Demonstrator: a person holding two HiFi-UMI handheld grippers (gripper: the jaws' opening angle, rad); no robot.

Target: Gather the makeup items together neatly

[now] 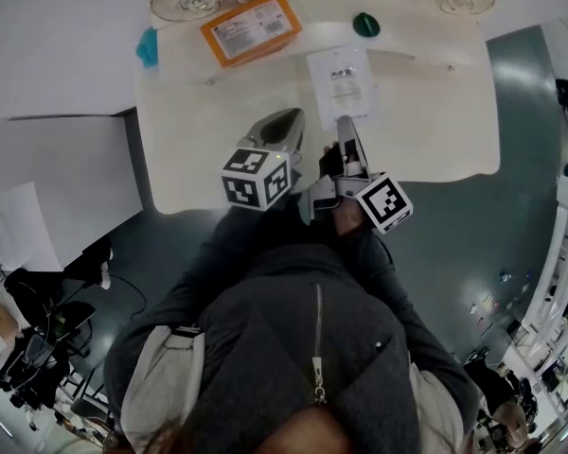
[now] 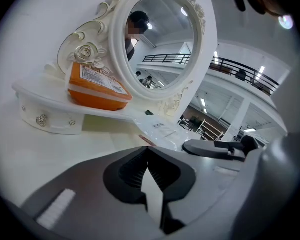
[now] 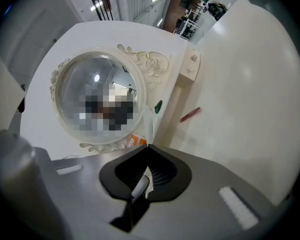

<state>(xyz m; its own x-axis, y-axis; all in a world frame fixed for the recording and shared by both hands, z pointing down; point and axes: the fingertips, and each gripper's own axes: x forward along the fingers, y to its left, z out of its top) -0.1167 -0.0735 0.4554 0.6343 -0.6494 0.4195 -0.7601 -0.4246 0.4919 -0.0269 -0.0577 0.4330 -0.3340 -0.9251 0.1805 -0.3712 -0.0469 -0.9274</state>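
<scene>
Now, right gripper [image 1: 345, 123] near packet [image 1: 341, 78]

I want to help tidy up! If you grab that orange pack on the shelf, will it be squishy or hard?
Probably squishy: the orange pack has rounded, bulging edges, like a soft wrapper. It lies flat and wide on the shelf, so it likely won't roll or tip. Its wrap looks shiny, so it might slip a bit.

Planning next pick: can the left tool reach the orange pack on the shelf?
Probably yes: the orange pack lies in the open ahead of the left tool, with only tabletop between. Its jaws are shut, so open first.
</scene>
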